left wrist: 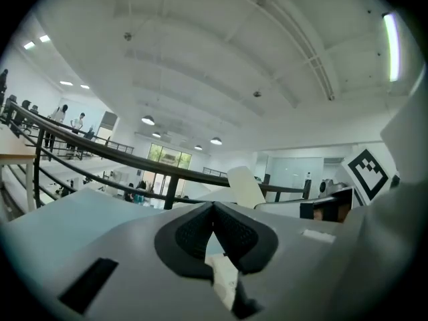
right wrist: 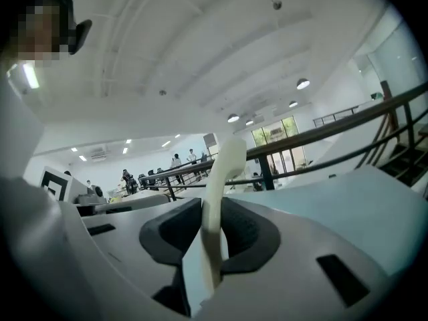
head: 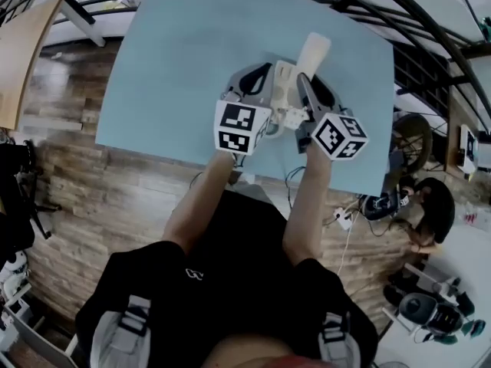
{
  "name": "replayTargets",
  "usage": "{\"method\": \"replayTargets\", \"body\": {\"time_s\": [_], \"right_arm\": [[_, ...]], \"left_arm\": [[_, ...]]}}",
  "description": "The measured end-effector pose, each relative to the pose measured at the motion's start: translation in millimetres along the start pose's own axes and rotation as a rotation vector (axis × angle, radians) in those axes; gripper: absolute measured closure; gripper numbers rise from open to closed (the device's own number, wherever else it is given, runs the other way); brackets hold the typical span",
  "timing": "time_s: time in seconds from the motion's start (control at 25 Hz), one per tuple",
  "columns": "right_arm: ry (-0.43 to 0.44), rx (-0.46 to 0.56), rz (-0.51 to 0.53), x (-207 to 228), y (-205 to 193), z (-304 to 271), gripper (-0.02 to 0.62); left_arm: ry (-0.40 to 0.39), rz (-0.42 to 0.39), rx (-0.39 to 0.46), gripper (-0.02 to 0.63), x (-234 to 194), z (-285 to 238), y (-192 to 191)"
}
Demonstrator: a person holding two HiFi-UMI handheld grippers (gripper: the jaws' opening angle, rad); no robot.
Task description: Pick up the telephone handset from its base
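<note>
The right tool (right wrist: 212, 209) pinches the cream plastic telephone handset (right wrist: 226, 162) by its thin edge, above the light blue desk (head: 176, 67). With so narrow a hold it could swivel or slip out. The left tool (left wrist: 214, 207) is pressed together.

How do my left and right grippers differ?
The right gripper grips the cream handset, which sticks up past its jaws; the left gripper holds no handset. The right gripper's jaws stand apart by the handset's thickness; the left gripper's tips touch. Both are side by side over the blue table.
</note>
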State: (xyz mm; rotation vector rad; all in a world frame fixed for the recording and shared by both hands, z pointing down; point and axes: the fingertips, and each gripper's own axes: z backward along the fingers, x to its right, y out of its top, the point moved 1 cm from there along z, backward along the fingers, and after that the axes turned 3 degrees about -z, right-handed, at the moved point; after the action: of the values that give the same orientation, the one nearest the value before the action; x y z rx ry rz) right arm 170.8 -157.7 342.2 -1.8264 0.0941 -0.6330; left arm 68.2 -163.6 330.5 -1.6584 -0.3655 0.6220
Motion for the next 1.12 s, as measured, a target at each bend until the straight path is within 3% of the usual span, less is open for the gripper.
{"method": "replayTargets", "body": {"time_s": [0.28,0.48,0.72,1.12], "right_arm": [[-0.016,0.198,0.154,-8,78,45,0.511],[-0.040,0.302,0.176,-8,104,60,0.512],[-0.064,0.290,0.172,5,99,62,0.512],[-0.075,0.253,0.187,13,96,59,0.512]], "left_arm": [[-0.054,-0.084,0.097,0.607,31,-11,56],[-0.060,-0.121,0.142,0.607,36,-13,81],[-0.064,-0.152,0.158,0.607,47,-17,86],[-0.039,-0.123,0.148,0.607,42,-20,82]]}}
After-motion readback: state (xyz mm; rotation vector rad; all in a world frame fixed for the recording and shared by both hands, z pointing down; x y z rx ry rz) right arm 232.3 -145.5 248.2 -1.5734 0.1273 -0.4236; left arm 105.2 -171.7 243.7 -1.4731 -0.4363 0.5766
